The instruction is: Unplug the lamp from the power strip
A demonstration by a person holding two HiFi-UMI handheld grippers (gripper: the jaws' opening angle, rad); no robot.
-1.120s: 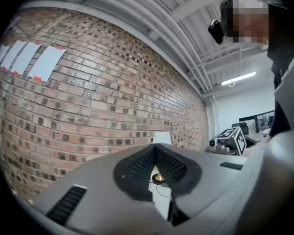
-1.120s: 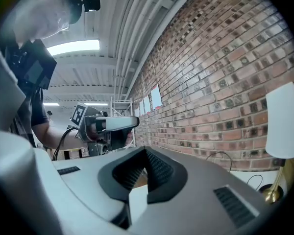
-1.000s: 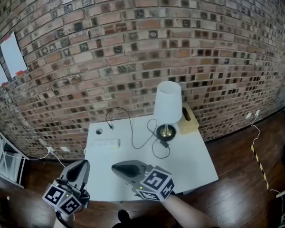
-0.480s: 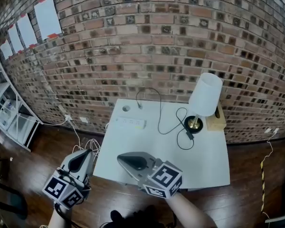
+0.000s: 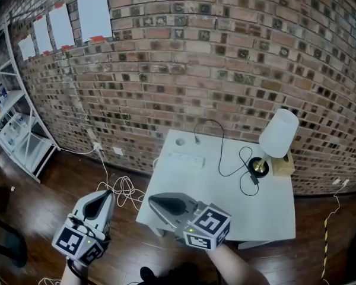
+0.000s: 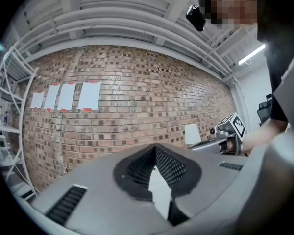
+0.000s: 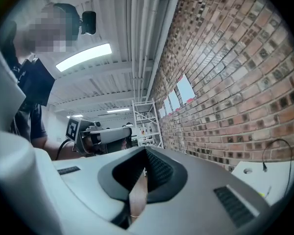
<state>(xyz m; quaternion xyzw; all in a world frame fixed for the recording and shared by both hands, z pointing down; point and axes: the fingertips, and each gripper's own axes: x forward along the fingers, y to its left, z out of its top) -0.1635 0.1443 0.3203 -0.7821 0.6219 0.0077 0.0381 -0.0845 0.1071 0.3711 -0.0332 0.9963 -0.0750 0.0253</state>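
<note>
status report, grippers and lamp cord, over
Left gripper, right gripper shut, empty, short of table. Lamp upright at far right; cord end lies beyond power strip, seemingly unplugged. Nothing in the way.

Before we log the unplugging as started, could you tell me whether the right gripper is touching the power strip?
Apart. The head view shows a stretch of bare table between the right gripper and the power strip.

The left gripper (image 5: 99, 198) and the right gripper (image 5: 156, 200) were held level, side by side, with jaws closed and nothing gripped between them.
</note>
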